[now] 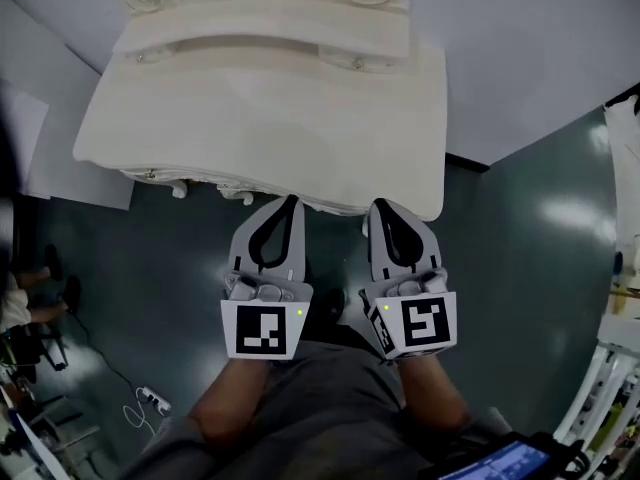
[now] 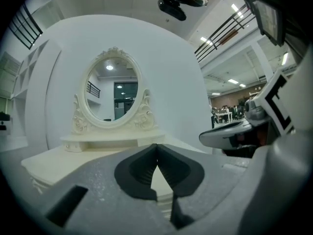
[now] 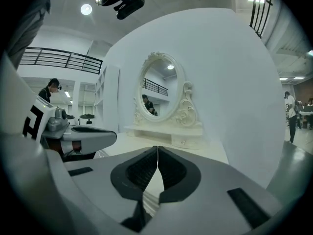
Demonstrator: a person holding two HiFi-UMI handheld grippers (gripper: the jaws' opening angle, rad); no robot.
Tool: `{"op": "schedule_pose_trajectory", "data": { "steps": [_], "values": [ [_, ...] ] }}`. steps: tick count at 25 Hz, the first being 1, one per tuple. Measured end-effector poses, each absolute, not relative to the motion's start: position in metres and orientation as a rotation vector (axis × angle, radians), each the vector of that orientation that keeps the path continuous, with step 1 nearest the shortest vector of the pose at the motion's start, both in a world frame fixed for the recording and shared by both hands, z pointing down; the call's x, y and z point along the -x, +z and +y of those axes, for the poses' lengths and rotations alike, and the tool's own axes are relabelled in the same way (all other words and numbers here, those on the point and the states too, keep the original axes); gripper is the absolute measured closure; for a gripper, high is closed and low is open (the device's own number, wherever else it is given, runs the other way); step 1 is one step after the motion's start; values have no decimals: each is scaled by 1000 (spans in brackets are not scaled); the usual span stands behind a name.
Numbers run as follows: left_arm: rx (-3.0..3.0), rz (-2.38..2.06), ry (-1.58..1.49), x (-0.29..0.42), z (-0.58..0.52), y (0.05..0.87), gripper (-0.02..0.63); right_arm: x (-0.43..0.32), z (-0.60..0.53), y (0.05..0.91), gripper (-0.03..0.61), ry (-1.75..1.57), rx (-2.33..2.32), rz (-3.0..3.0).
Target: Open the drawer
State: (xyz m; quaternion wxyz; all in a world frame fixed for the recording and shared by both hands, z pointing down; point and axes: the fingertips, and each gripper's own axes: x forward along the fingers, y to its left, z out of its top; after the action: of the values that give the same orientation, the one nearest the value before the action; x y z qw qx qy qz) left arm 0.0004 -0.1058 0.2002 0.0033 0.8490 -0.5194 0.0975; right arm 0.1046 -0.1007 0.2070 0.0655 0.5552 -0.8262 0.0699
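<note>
Left gripper (image 1: 290, 206) and right gripper (image 1: 384, 210): both jaw pairs are pressed together with nothing between them, as each gripper view confirms. They sit side by side, aimed roughly level at the front edge of the dressing table (image 1: 250, 128). In the head view the tips are right at that edge, but I can't tell if they touch it.

Just left of the left tips, two small knobs (image 1: 247, 197) poke out from under the tabletop overhang. They probably belong to the drawer, whose front is hidden below the top. Further back there's a shelf with a small drawer (image 3: 190, 141), then the oval mirror (image 2: 111, 88).

The task looks unstarted: nothing is pulled out and no knob is gripped.

Risks:
- Going in with the jaws together just bumps the knob or table edge, so they need to spread first.
- The knobs are small and round, so a shallow pinch will likely slip off on the pull.
- The overhang hides the drawer front, so the approach is half blind and a jaw could catch the carved edge.
- Pulling one knob off-centre could skew and jam the drawer.
- There are two kinds of drawer here, so the wrong one could get picked.
</note>
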Motion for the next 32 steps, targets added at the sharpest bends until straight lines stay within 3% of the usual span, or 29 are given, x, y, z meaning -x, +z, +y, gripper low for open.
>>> {"op": "schedule_pose_trajectory", "data": {
  "steps": [14, 24, 26, 29, 32],
  "values": [
    [-2484, -1555, 473, 26, -74, 345, 598, -68, -64, 326, 565, 400, -1473, -2436],
    [-2439, -1618, 371, 29, -94, 399, 589, -77, -48, 366, 565, 462, -1442, -2414],
    [-2432, -1600, 348, 26, -97, 406, 451, -79, -45, 370, 565, 471, -1438, -2417],
    [-2458, -1576, 354, 20, -103, 414, 384, -85, -46, 377, 565, 485, -1444, -2405],
    [-2472, -1565, 362, 18, -111, 421, 359, -91, -49, 380, 564, 500, -1458, -2388]
  ]
}}
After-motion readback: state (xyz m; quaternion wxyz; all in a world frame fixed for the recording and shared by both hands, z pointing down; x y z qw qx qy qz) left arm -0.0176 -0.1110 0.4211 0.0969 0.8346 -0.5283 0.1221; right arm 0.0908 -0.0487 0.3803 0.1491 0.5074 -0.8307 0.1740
